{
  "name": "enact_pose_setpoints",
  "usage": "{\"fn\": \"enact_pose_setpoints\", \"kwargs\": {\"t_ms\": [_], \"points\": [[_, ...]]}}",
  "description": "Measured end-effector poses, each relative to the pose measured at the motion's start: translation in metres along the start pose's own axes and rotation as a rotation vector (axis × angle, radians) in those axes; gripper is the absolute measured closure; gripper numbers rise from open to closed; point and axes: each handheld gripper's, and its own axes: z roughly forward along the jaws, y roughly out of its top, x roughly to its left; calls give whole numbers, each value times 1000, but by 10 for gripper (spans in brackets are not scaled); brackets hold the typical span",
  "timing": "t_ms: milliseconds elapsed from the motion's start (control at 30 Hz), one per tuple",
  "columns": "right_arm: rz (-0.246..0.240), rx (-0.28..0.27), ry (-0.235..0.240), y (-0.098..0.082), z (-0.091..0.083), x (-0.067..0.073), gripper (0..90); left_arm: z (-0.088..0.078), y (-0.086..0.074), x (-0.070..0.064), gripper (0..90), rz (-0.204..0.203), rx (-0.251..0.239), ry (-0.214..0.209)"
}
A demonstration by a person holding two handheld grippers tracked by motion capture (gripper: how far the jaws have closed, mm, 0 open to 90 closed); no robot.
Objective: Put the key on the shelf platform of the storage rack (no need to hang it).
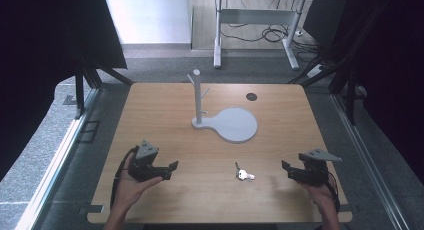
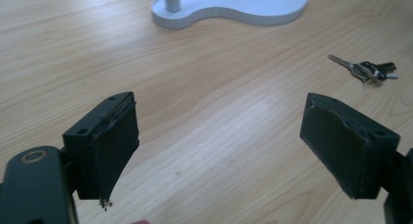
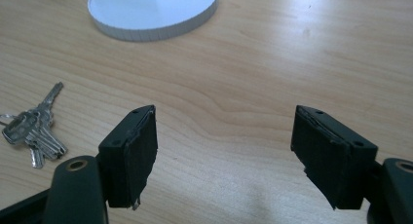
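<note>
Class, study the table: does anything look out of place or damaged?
The bunch of keys lies loose on the table, not on the white stand with pegs. The left gripper has a frayed pad edge.

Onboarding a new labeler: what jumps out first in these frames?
Probably the white stand, an upright peg post on a flat rounded base, mid-table toward the far side. Next, the small bunch of keys lying flat on the wood nearer the person, between the left gripper and right gripper, both open and empty.
</note>
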Motion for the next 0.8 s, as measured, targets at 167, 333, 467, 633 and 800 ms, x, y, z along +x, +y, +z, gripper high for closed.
{"fn": "enact_pose_setpoints", "kwargs": {"t_ms": [167,333,467,633,800], "points": [[-28,39,27,3,5,5,265,-5,-4,6,175,-8,3,24],[-88,42,47,9,-3,9,277,-11,-7,-1,177,9,2,1],[-104,32,70,11,-7,8,294,-12,-10,-5,178,18,17,-33],[-102,30,142,9,2,7,325,-11,-11,-3,184,10,39,-51],[-142,50,171,8,6,14,345,-2,-13,-4,185,6,73,-57]]}}
